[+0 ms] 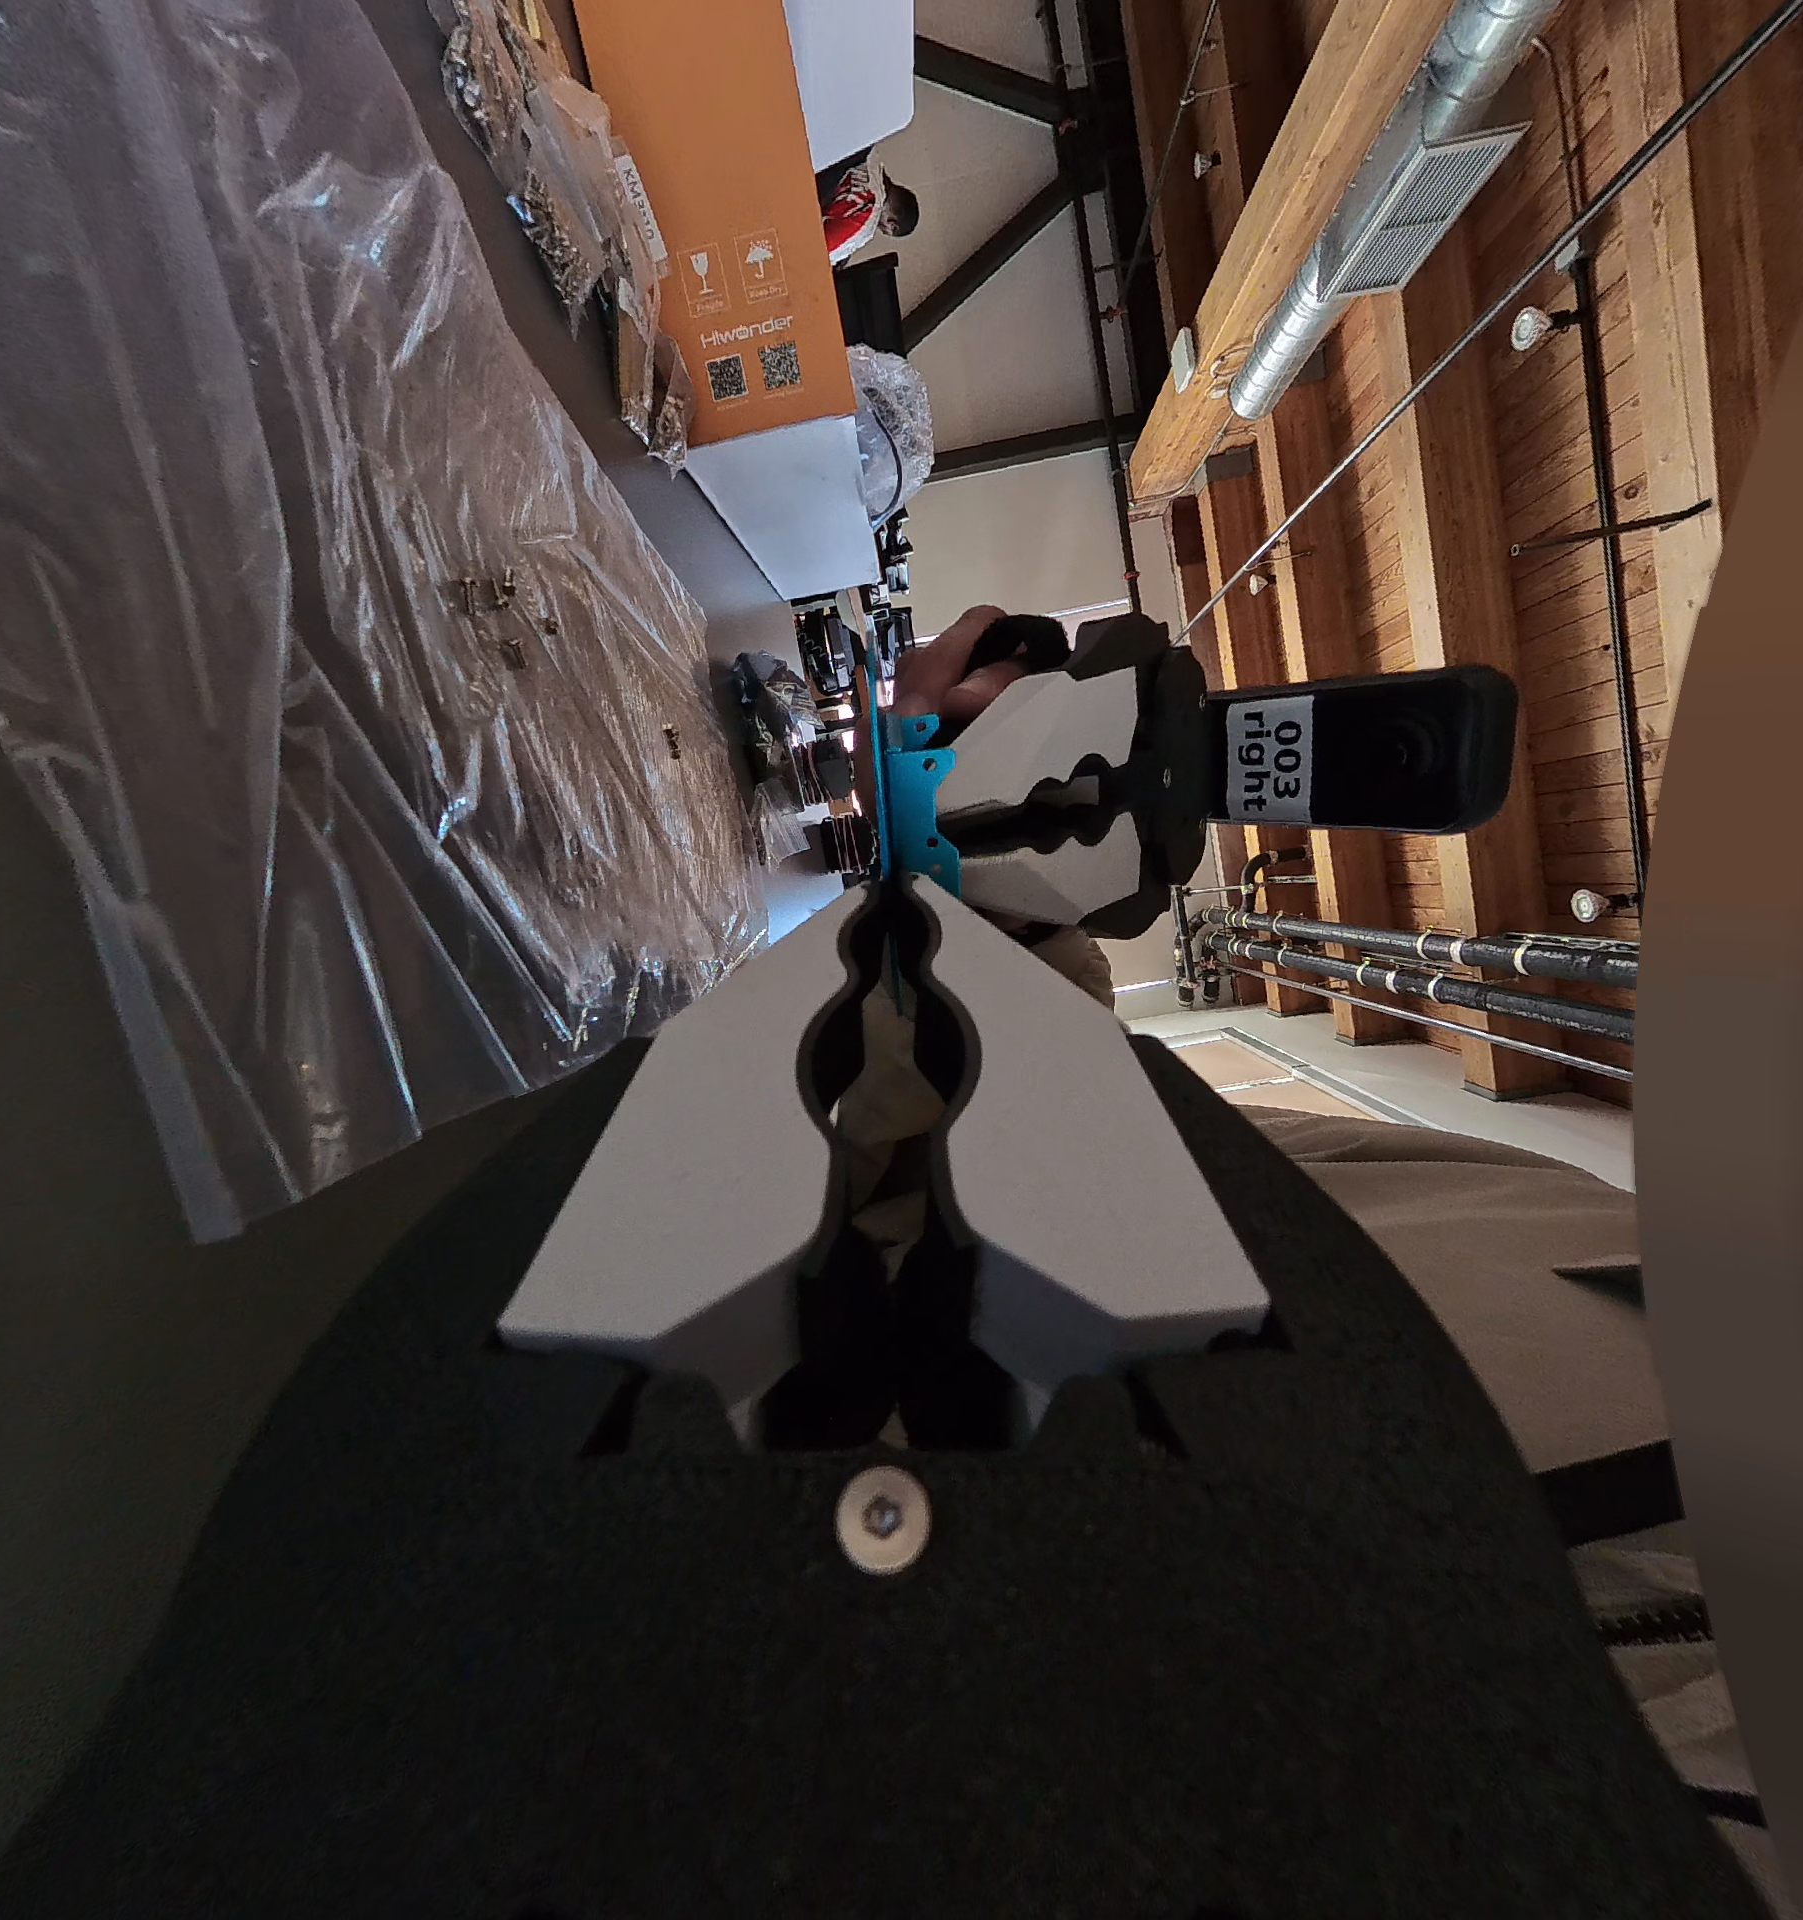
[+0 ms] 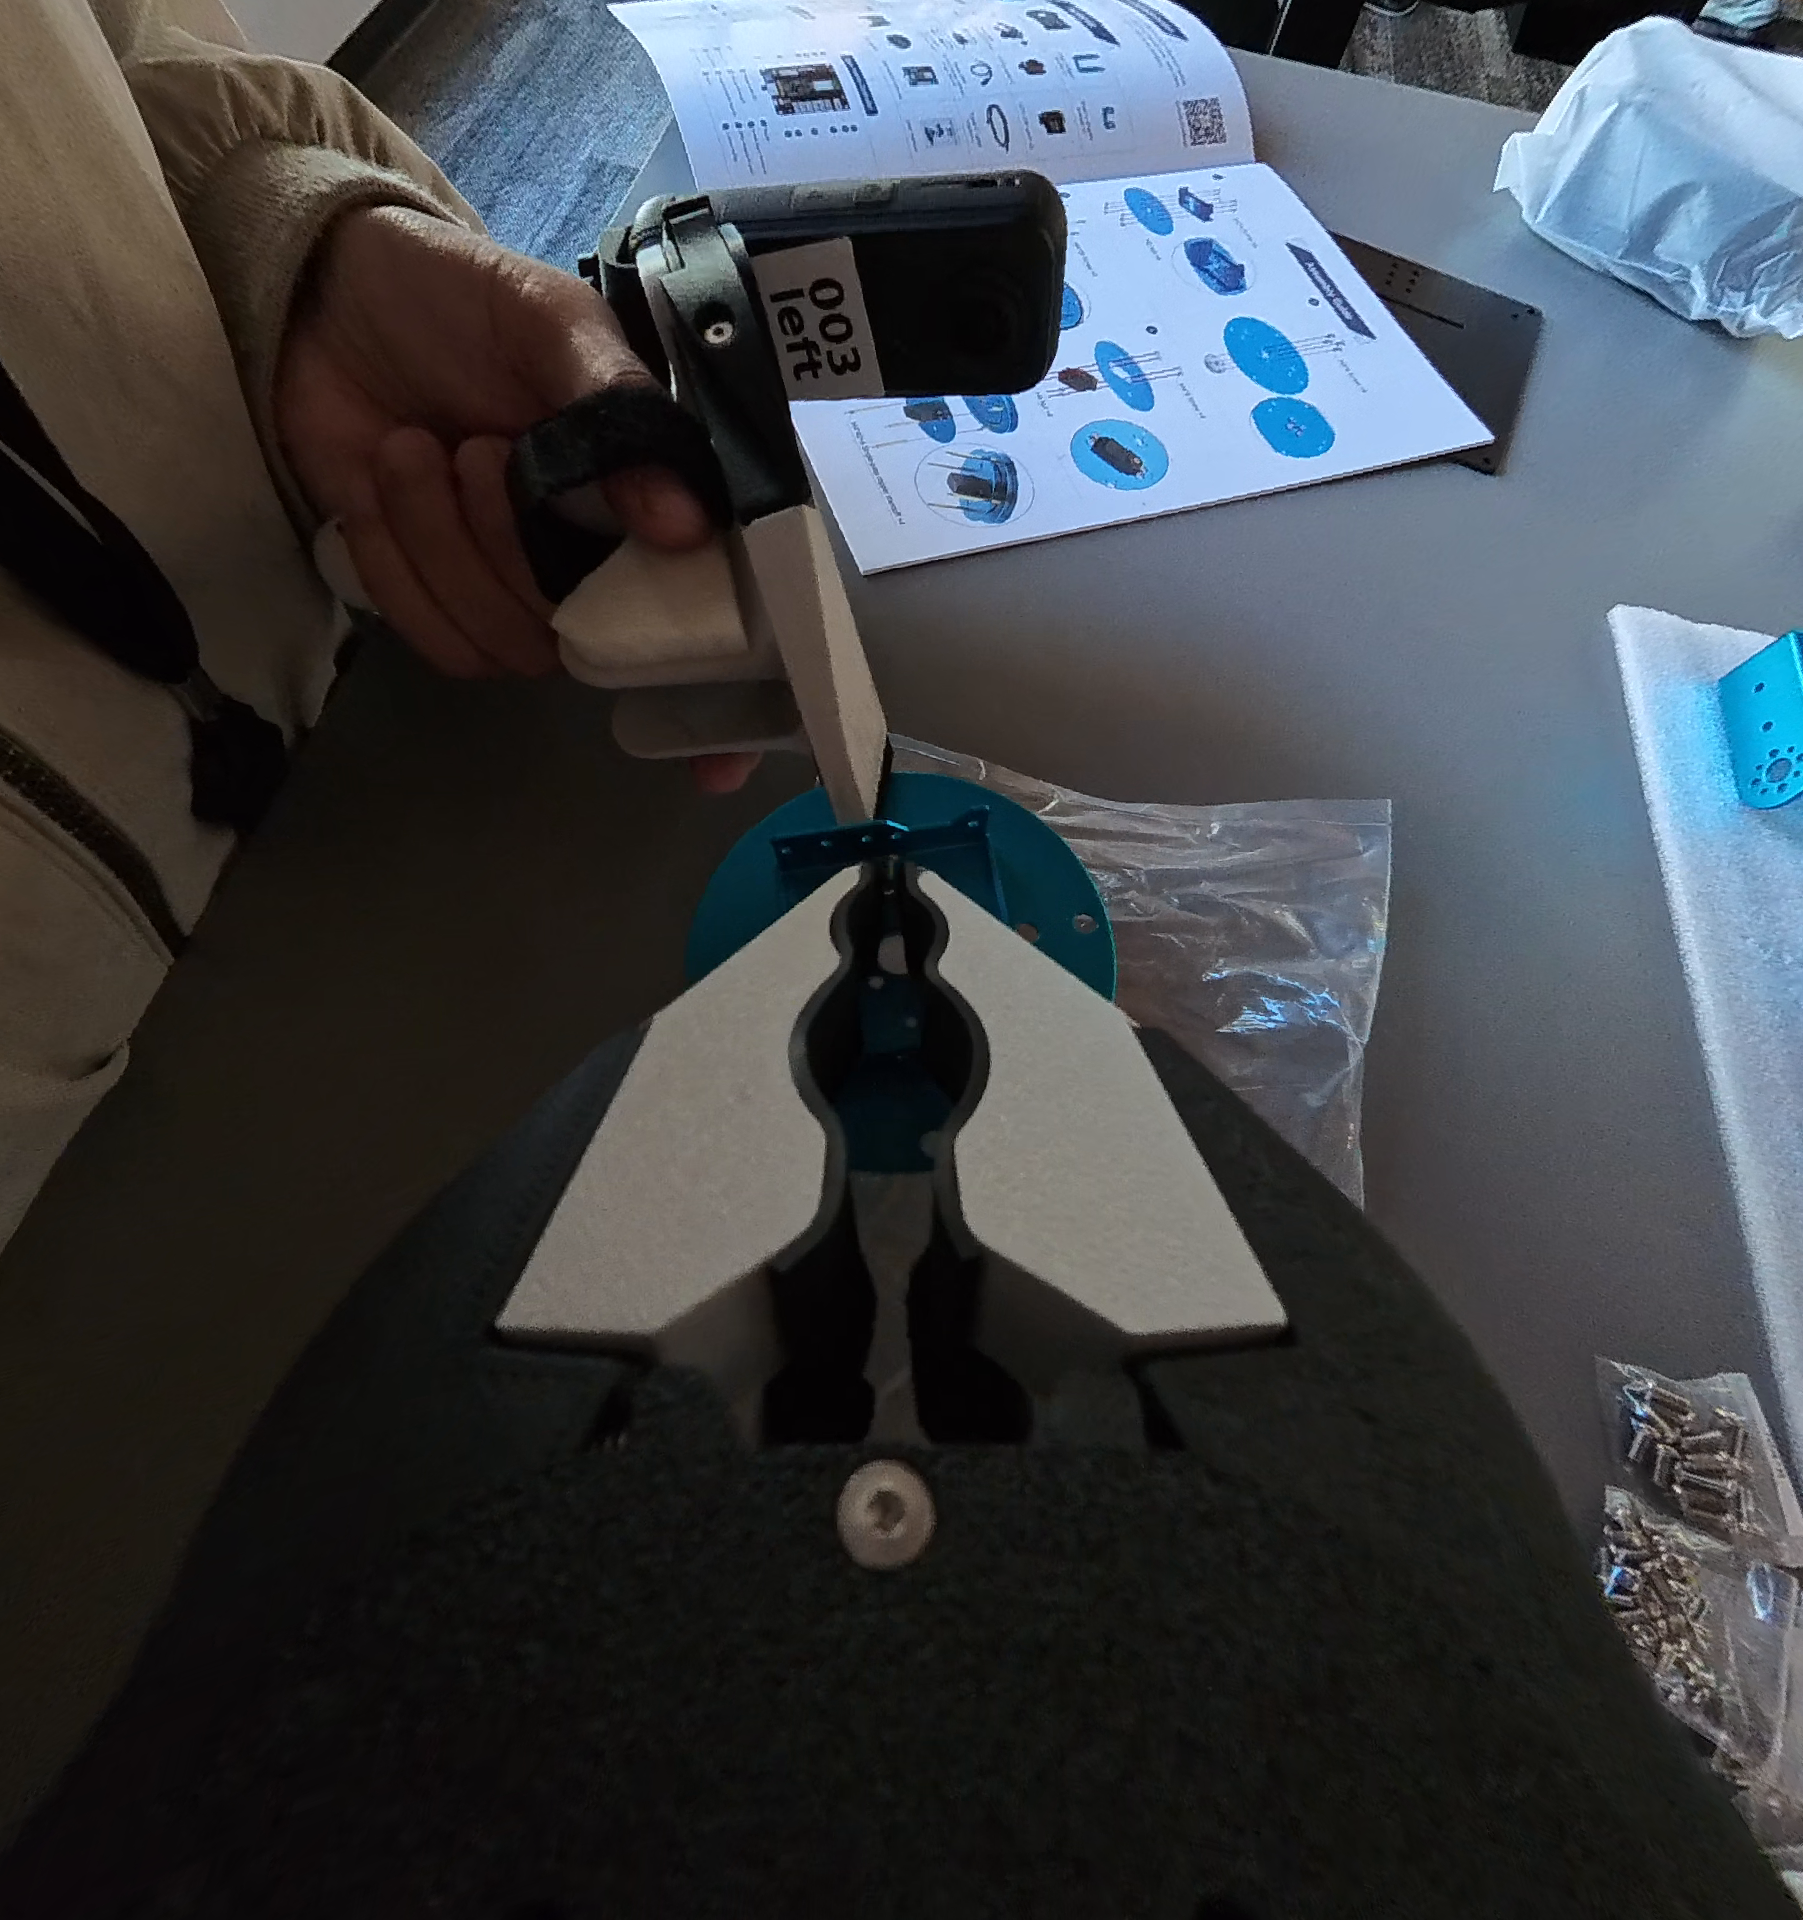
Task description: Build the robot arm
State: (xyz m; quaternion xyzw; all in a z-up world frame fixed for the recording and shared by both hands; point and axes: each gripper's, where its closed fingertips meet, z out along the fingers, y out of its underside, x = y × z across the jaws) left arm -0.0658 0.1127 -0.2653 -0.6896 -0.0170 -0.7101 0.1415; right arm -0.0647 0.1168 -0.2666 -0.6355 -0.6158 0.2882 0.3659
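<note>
Your left tongs (image 1: 892, 904) are pinched nearly closed on the thin edge of the blue disc (image 2: 1058, 883); in the left wrist view that disc (image 1: 889, 790) shows edge-on, running straight into the tips. From the right wrist view the left tongs (image 2: 866, 805) come down from above onto the disc's far rim, with your hand (image 2: 461, 416) on the grip and a strap over one finger.

Your right tongs (image 2: 889, 883) are almost closed too, tips meeting at the small blue bracket (image 2: 881, 840) that stands on the disc. Something thin and dark sits between the tips; I cannot tell what it is, or whether the tips are gripping the bracket or only touching it. In the left wrist view the right tongs (image 1: 964, 800) sit just beside the bracket (image 1: 923, 779).

The disc is held up above the grey surface (image 2: 1292, 644), over a clear plastic bag (image 2: 1240, 935).

Around it:
- open instruction booklet (image 2: 1188, 312) at the far side
- dark flat plate (image 2: 1437, 343) partly under the booklet
- white foam sheet (image 2: 1728, 935) to the right, carrying another blue bracket (image 2: 1780, 727)
- bags of screws (image 2: 1686, 1475) near right
- crumpled white wrapping (image 2: 1707, 156) far right
- orange box (image 1: 720, 208) on the surface in the left wrist view
</note>
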